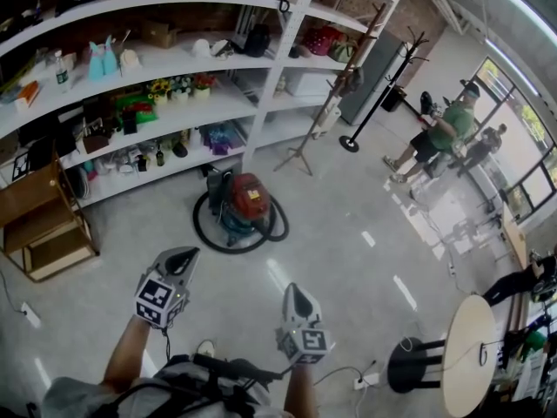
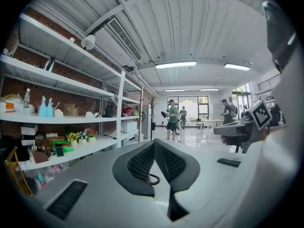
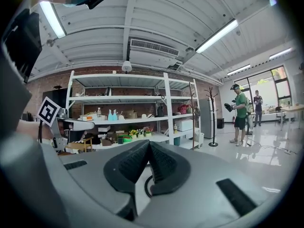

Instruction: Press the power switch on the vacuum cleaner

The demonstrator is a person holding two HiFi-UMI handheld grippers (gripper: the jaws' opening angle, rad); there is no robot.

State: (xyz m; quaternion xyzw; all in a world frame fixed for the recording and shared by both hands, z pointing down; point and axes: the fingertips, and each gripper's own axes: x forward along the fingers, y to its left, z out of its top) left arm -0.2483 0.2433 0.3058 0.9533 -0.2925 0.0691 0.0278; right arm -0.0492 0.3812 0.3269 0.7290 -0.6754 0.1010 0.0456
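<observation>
The vacuum cleaner (image 1: 244, 203), a red and teal canister ringed by a coiled black hose (image 1: 205, 230), stands on the floor in front of the shelves in the head view. Both grippers are held well short of it and point toward it. My left gripper (image 1: 184, 256) is shut with nothing in it, its jaws meeting at the tip (image 2: 154, 144). My right gripper (image 1: 295, 291) is likewise shut and empty (image 3: 148, 145). In both gripper views the jaws hide the vacuum body. The power switch cannot be made out.
White shelving (image 1: 261, 103) full of small items runs behind the vacuum. A wooden stand (image 1: 43, 225) is at the left, two coat racks (image 1: 326, 111) at the right. People (image 1: 439, 133) stand far right. A round table (image 1: 470, 355) and a floor power strip (image 1: 364, 380) lie near right.
</observation>
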